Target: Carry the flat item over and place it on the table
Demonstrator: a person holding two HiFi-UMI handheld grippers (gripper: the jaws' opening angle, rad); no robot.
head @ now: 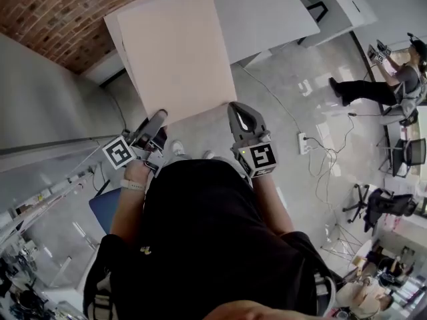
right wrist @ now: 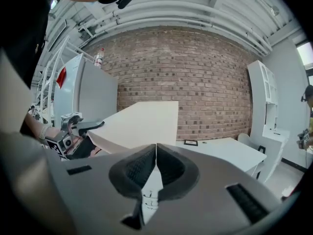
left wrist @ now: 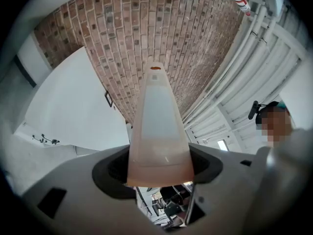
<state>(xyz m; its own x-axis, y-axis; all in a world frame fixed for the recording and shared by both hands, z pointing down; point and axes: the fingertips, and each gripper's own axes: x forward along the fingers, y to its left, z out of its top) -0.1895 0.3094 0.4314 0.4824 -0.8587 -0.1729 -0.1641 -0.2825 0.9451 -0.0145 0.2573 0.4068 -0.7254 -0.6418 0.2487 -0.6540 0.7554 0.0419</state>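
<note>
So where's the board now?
The board sits upper centre in the head view, its near left corner in the left gripper, the white table beyond it.

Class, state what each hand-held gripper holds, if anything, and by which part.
Left hand-held gripper clamps the flat board at its near left corner; right hand-held gripper is shut, empty.
</note>
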